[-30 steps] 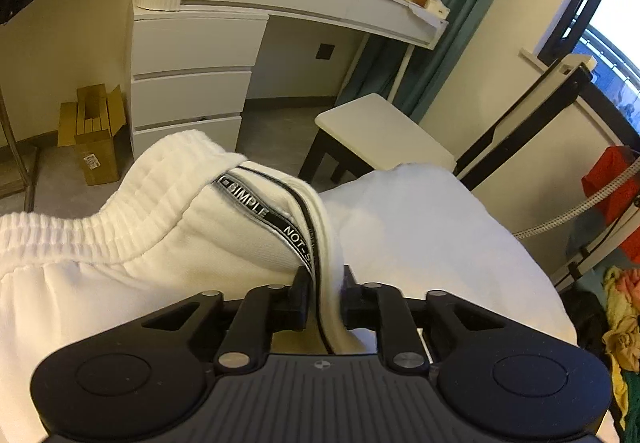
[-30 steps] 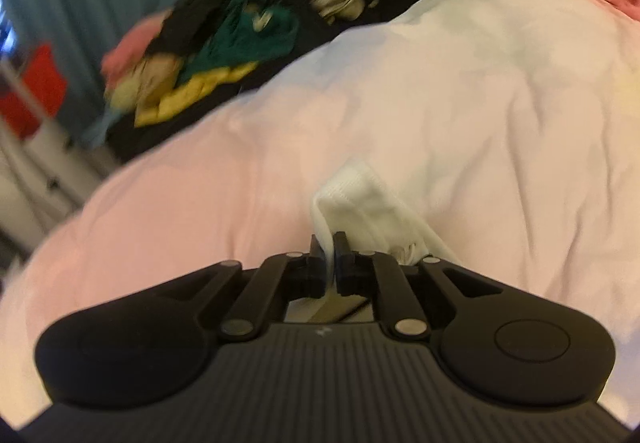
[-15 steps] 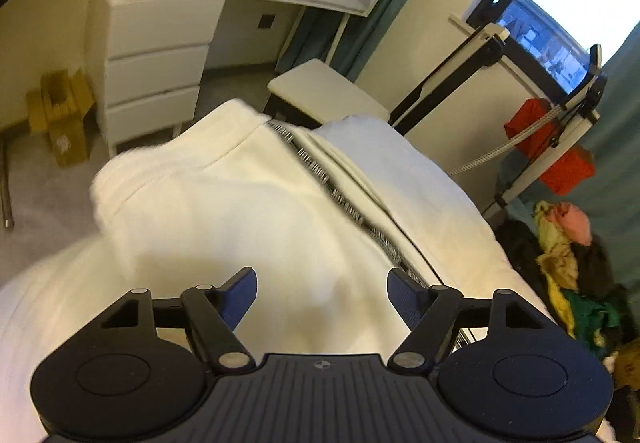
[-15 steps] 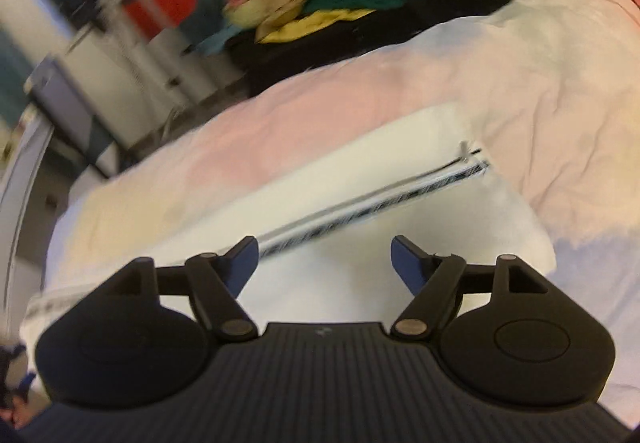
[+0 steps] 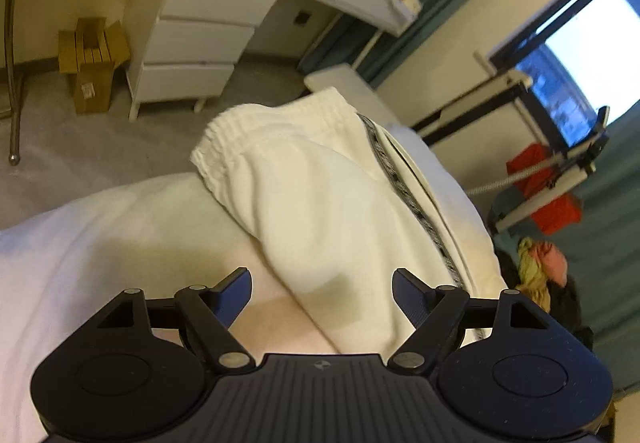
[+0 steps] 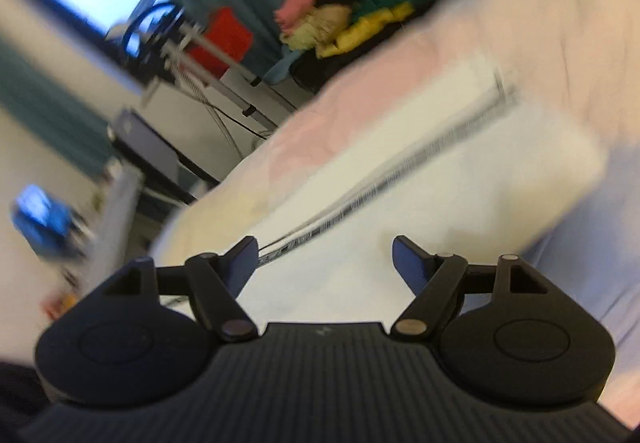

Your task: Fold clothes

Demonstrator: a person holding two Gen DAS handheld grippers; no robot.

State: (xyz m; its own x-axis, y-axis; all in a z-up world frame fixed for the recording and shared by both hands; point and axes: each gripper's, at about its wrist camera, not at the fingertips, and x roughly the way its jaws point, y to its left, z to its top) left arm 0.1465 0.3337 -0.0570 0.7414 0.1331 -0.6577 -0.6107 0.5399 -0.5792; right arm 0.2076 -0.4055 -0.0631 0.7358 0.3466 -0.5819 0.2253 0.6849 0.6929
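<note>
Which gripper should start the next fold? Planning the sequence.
Probably left: the left gripper, open, sharply frames the white striped trousers' elastic waistband. The right gripper's view is blurred.

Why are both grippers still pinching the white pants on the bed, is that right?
Not quite. The white pants do lie on the bed, but neither gripper pinches them. The left gripper in the left wrist view and the right gripper in the right wrist view have just opened, gripping nothing.

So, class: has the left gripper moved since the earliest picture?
Yes. The left gripper has let go of the white trousers and backed away from the white drawer unit; its jaws have just been opening, nothing clamped.
</note>
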